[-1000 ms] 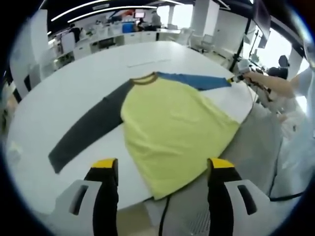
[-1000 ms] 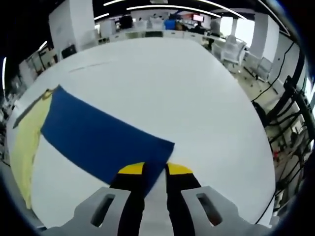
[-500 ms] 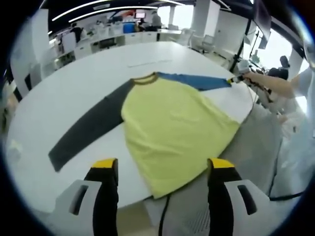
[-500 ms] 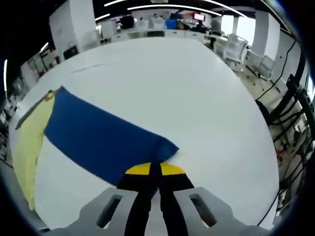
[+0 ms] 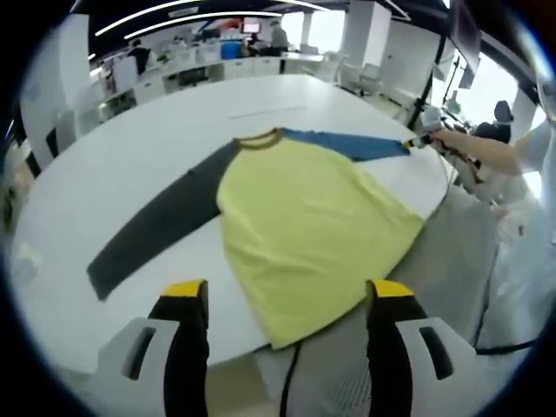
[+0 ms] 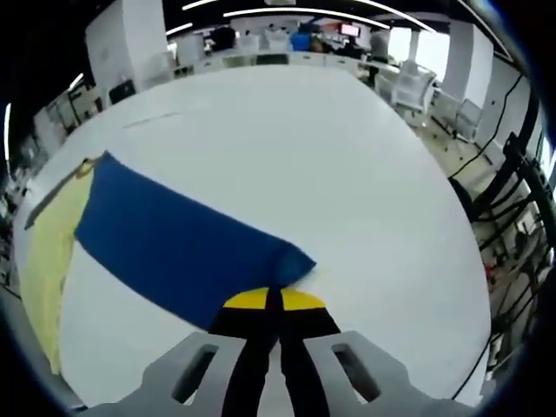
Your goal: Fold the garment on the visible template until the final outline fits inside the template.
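A long-sleeved cotton shirt with a yellow body, one charcoal sleeve and one blue sleeve (image 5: 308,221) lies flat and spread out on a large white oval counter (image 5: 130,165) in an open office. In the left gripper view, the left gripper (image 5: 289,300) hovers at the near counter edge with its yellow-tipped jaws wide apart and holding nothing; the shirt's hem sits at twelve o'clock just beyond them, and the body runs away toward the neckline. The charcoal sleeve (image 5: 161,221) stretches toward nine o'clock, the blue sleeve (image 6: 178,248) toward two o'clock. In the right gripper view, the right gripper (image 6: 273,300) has its jaws pressed together on the cuff end of the blue sleeve, whose long axis runs away toward ten o'clock to the yellow body. The right gripper is therefore the one placed to carry that sleeve inward across the body. No template outline can be made out on the counter
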`<action>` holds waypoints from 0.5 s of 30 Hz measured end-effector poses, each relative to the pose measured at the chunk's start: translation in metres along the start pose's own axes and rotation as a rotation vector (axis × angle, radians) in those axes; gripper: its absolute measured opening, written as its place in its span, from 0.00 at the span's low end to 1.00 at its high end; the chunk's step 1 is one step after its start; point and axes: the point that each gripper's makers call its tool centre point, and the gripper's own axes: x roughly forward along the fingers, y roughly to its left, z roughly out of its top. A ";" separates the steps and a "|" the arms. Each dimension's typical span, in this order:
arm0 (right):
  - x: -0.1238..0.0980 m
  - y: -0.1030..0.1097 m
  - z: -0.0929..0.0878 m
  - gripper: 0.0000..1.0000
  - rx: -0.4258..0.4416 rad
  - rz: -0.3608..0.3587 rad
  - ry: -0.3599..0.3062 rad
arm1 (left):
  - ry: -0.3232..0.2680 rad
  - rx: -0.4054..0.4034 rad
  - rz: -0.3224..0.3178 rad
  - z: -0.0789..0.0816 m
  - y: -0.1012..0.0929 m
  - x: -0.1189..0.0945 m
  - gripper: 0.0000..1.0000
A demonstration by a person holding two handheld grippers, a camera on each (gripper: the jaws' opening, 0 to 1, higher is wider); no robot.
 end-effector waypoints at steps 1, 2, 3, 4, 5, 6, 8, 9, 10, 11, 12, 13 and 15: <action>0.000 0.000 0.000 0.03 0.002 0.000 0.000 | 0.001 0.000 0.000 0.000 0.000 0.000 0.70; 0.000 -0.002 0.000 0.03 0.004 0.000 0.004 | 0.000 -0.001 -0.001 0.000 0.000 0.000 0.70; 0.001 -0.002 0.000 0.03 0.002 0.000 0.006 | -0.001 -0.001 -0.002 0.000 0.000 0.000 0.70; 0.000 -0.001 0.002 0.03 -0.080 -0.019 0.025 | 0.000 -0.001 -0.002 0.000 0.000 -0.001 0.70; 0.000 -0.001 0.002 0.03 -0.093 -0.022 0.028 | 0.000 0.001 0.000 0.000 0.001 -0.001 0.70; -0.001 0.004 0.002 0.03 -0.116 -0.032 0.044 | -0.001 0.001 0.001 0.001 0.002 -0.001 0.70; -0.001 0.007 0.003 0.03 -0.130 -0.027 0.052 | -0.008 0.001 0.005 0.002 0.004 -0.002 0.70; -0.001 0.008 0.004 0.03 -0.136 -0.025 0.054 | -0.012 0.000 0.005 0.003 0.005 -0.002 0.70; -0.001 0.008 0.005 0.03 -0.139 -0.024 0.054 | -0.014 -0.001 0.005 0.003 0.005 -0.003 0.70; -0.003 0.009 0.007 0.03 -0.145 -0.020 0.056 | -0.017 -0.002 0.006 0.003 0.006 -0.003 0.70; -0.004 0.010 0.009 0.03 -0.147 -0.018 0.056 | -0.018 -0.003 0.005 0.003 0.006 -0.003 0.70; -0.006 0.012 0.012 0.03 -0.153 -0.014 0.055 | -0.018 -0.004 0.004 0.002 0.006 -0.003 0.70; -0.010 0.017 0.018 0.03 -0.162 -0.009 0.055 | -0.021 -0.006 0.002 0.001 0.006 -0.003 0.70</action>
